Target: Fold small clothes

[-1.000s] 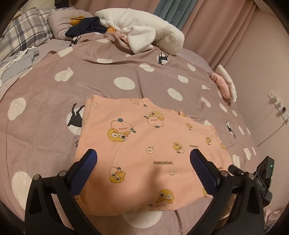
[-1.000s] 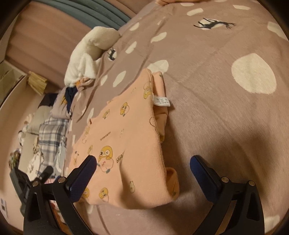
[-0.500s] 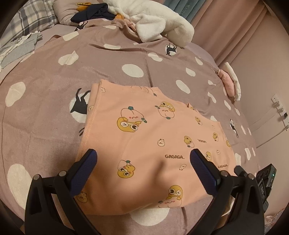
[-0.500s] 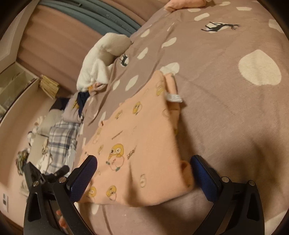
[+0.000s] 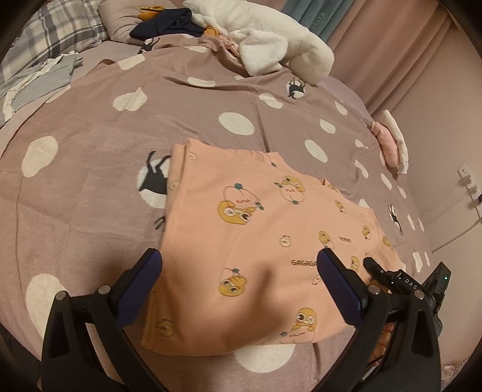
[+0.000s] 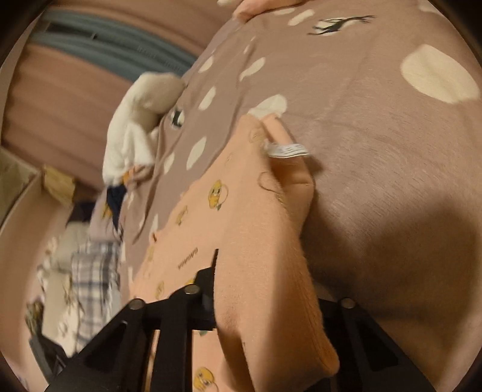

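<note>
Spotted bedspread (image 5: 90,211) under peach garment (image 5: 256,241) | your left claw (image 5: 238,265) gapes wide above its 6 o'clock hem | your right claw (image 6: 268,313) closing, garment edge between jaws

The bed (image 5: 90,193) wears a mauve cover with white spots and small black cats. A folded peach garment (image 5: 259,250) printed with yellow ducks lies flat near the front edge, a white label (image 6: 287,150) showing at its far corner. Up by the head sits a white fleece (image 5: 265,39), heaped beside a dark navy cloth (image 5: 168,25). A plaid pillow (image 5: 51,33) rests at the left corner, with grey and white clothes (image 5: 39,81) crumpled just below it. A pink and white bundle (image 5: 391,141) lies on the right edge.
</note>
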`<state>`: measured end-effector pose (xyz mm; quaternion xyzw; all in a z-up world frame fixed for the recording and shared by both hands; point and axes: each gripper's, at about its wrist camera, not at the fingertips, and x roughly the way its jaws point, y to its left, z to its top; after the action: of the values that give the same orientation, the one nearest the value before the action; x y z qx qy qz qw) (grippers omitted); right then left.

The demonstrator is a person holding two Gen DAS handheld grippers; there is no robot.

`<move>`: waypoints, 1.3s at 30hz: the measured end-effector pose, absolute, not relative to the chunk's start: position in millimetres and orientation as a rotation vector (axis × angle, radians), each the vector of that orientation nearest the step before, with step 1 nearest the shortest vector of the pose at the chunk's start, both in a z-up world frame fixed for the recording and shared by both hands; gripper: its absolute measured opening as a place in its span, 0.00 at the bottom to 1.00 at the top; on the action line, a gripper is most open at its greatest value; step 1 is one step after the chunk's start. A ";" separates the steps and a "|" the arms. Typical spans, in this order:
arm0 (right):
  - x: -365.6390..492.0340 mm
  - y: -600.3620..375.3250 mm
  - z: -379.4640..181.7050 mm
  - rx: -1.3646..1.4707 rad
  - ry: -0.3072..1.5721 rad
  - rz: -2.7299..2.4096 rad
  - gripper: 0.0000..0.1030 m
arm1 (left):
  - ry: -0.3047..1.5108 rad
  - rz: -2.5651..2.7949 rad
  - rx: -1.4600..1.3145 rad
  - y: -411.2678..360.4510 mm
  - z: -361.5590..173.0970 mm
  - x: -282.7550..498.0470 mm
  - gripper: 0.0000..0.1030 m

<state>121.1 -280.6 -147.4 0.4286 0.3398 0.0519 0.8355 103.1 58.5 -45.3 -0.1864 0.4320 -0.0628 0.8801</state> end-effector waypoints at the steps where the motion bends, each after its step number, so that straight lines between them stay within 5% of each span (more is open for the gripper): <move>1: 120.1 -279.1 -146.0 0.907 0.711 0.091 0.18 | 0.898 -0.120 -0.387 61.0 -44.6 102.5 1.00; 19: 121.5 -214.1 -87.6 0.653 0.611 0.137 0.17 | 0.896 0.013 -0.520 124.0 -41.1 93.3 1.00; 39: 140.9 -86.3 -88.1 0.349 0.754 0.369 0.17 | 0.918 0.052 -0.567 160.3 -48.4 80.4 1.00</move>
<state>140.9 -86.3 -88.2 0.1687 0.3644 0.1782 0.8983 80.4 160.3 -48.4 -0.2697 0.4370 0.0248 0.8577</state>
